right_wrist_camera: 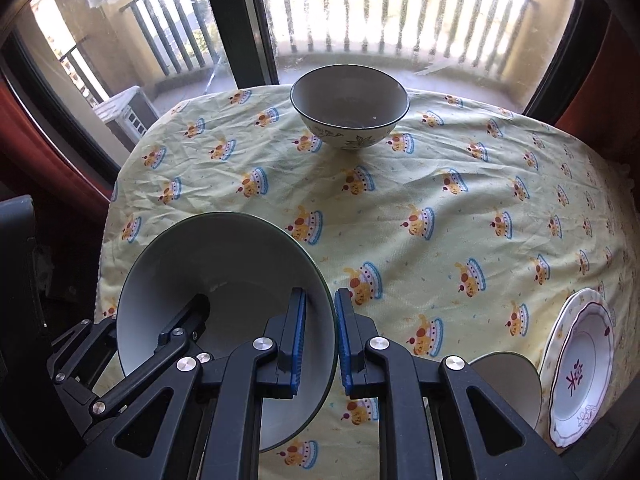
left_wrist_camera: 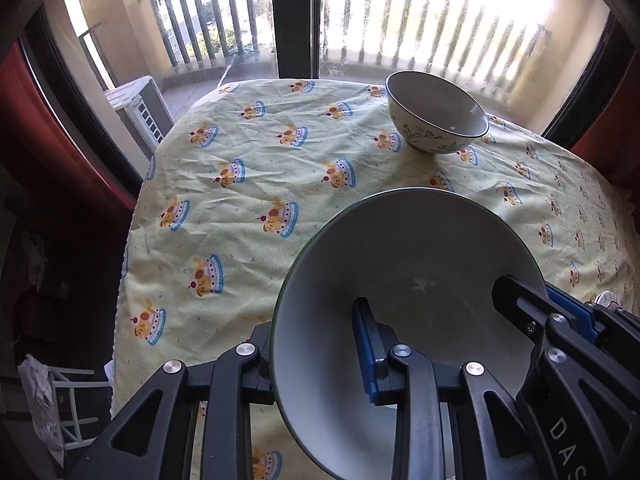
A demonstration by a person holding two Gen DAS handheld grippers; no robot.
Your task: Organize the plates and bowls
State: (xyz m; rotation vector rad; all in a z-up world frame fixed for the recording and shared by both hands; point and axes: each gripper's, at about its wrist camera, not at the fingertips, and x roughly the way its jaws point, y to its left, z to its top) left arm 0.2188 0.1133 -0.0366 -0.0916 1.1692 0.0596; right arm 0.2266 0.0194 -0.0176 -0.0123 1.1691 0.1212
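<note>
A large grey-white bowl with a dark rim (left_wrist_camera: pixel 400 264) (right_wrist_camera: pixel 224 264) hangs tilted above the table, held from both sides. My left gripper (left_wrist_camera: pixel 314 332) is shut on its left rim, the blue pad (left_wrist_camera: pixel 366 356) inside the bowl and the other finger hidden behind the wall. My right gripper (right_wrist_camera: pixel 322 312) is shut on its right rim, one blue pad on either side of the wall. In each wrist view the other gripper shows too: the right gripper (left_wrist_camera: pixel 538 300) and the left gripper (right_wrist_camera: pixel 156 314). A smaller floral bowl (left_wrist_camera: pixel 438 114) (right_wrist_camera: pixel 350 108) stands upright at the table's far edge.
A yellow tablecloth with cake prints (left_wrist_camera: pixel 240 200) (right_wrist_camera: pixel 440 208) covers the round table. A white scalloped plate with a red mark (right_wrist_camera: pixel 580 364) lies at the near right, a grey dish (right_wrist_camera: pixel 508 380) beside it. Behind the table are a window and balcony railing.
</note>
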